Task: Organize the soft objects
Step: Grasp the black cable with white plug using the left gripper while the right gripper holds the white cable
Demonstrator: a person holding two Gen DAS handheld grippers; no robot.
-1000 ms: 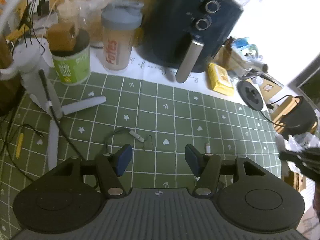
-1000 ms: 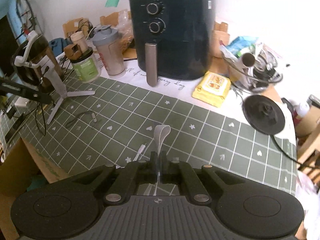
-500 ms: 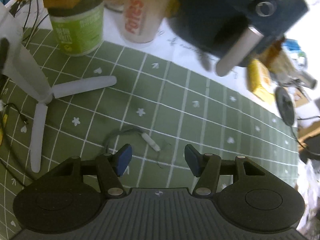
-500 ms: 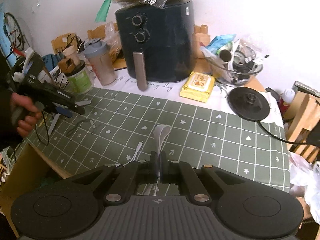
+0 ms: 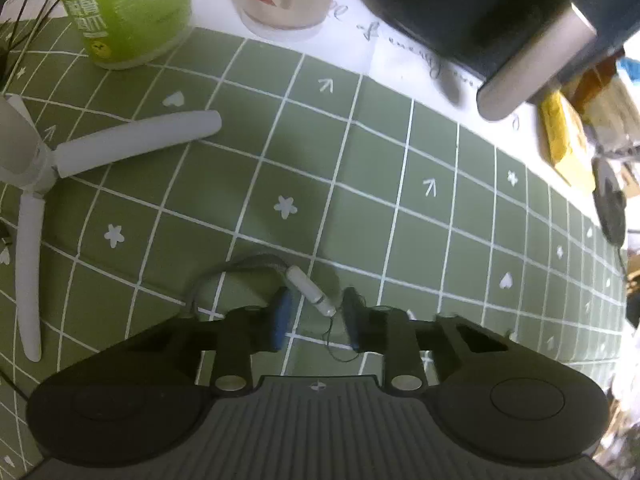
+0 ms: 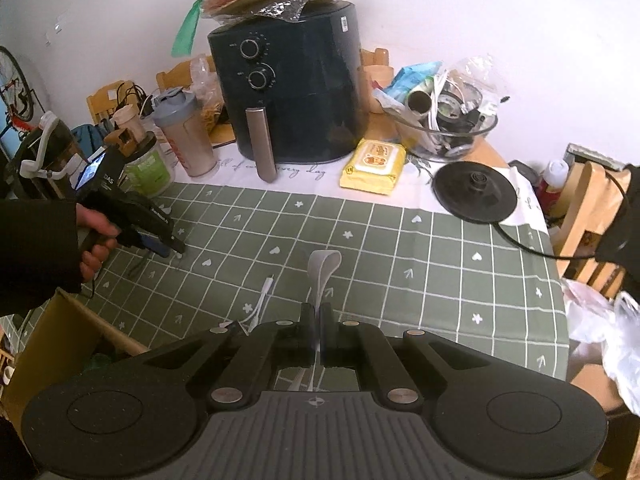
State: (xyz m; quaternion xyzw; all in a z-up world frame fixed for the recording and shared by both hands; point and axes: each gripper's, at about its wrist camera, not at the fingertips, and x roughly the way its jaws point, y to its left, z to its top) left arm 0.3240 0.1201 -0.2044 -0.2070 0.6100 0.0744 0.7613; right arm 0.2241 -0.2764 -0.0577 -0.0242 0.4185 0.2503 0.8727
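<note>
left gripper lowered, narrowed around small white capsule, seemingly untouched

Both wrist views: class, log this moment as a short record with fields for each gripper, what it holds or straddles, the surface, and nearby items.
left gripper: open, fingers either side of the small white plug on a thin dark cord
right gripper: shut on a flat white strap
surface: green grid tablecloth
nearby: white tripod, green-label tub, dark air fryer, yellow wipes pack
</note>
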